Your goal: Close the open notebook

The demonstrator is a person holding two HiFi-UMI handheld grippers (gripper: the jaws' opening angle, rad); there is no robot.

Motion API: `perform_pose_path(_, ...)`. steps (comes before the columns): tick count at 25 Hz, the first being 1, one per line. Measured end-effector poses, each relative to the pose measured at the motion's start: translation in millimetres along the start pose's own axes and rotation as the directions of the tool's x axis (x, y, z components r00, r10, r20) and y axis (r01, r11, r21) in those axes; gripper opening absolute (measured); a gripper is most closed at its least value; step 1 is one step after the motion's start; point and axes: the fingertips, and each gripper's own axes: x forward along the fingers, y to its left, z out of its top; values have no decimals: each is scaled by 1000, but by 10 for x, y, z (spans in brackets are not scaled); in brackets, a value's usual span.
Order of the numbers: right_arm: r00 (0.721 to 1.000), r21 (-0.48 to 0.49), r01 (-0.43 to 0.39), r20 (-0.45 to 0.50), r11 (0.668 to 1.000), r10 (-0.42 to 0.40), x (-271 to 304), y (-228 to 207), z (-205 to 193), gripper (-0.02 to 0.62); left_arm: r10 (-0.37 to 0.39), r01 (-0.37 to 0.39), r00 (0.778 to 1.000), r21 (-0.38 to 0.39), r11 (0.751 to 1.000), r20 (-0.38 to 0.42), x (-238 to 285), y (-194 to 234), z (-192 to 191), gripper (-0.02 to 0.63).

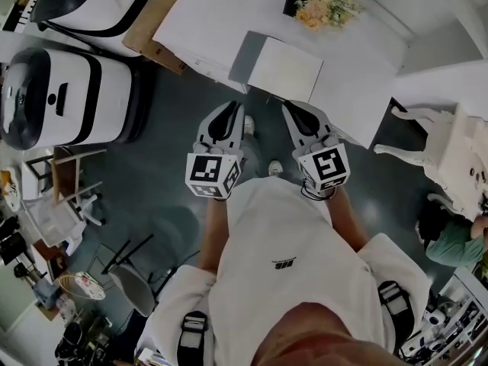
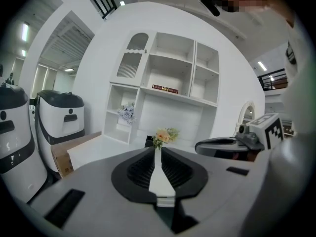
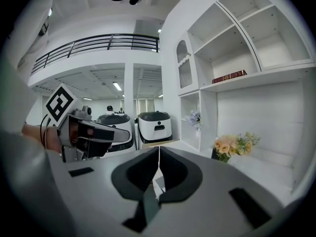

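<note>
- We find the open notebook (image 1: 284, 69) lying flat on the white surface (image 1: 200, 23), near its front edge.
- Left tool (image 1: 230, 108) and right tool (image 1: 292, 107): jaws together, empty, held over the floor short of the notebook.

The notebook (image 1: 276, 65) is grey on one half and white on the other. The table (image 1: 358, 90) is white. The flowers (image 1: 324, 8) are peach, yellow and green. The left gripper (image 1: 231, 107) and the right gripper (image 1: 293, 107) are grey and black, with black-and-white squares.

The person wears a white short-sleeved shirt (image 1: 290, 227) (small dark logo (image 1: 284, 264) on its chest). The left gripper (image 1: 228, 107) and right gripper (image 1: 293, 107) are grey, black-padded, with black-and-white marker cubes (image 1: 213, 175).
</note>
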Motion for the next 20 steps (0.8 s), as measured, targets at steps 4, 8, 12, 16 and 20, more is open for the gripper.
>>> perform_pose_path(4, 999, 23, 15, -31, 1000, -14, 292, -87, -50, -3, -23, 22, 999, -8, 1000, -31, 234, 258, -25, 0)
perform_pose_path(8, 998, 40, 25, -58, 999, -23, 570, -158, -129, -3, -44, 43, 997, -19, 999, -61, 460, 478, -95, 0)
perform_pose_path(12, 996, 53, 38, -81, 998, -34, 831, -226, -214, -3, -67, 65, 993, -26, 998, -96, 660, 662, -210, 0)
perform_pose_path(16, 992, 66, 49, -119, 997, -41, 1063, -285, -386, -3, -86, 80, 987, -43, 996, -136, 863, 830, -392, 0)
perform_pose_path(20, 987, 85, 47, -155, 995, -33, 1261, -267, -547, -3, -99, 90, 980, -62, 994, -174, 991, 977, -569, 0)
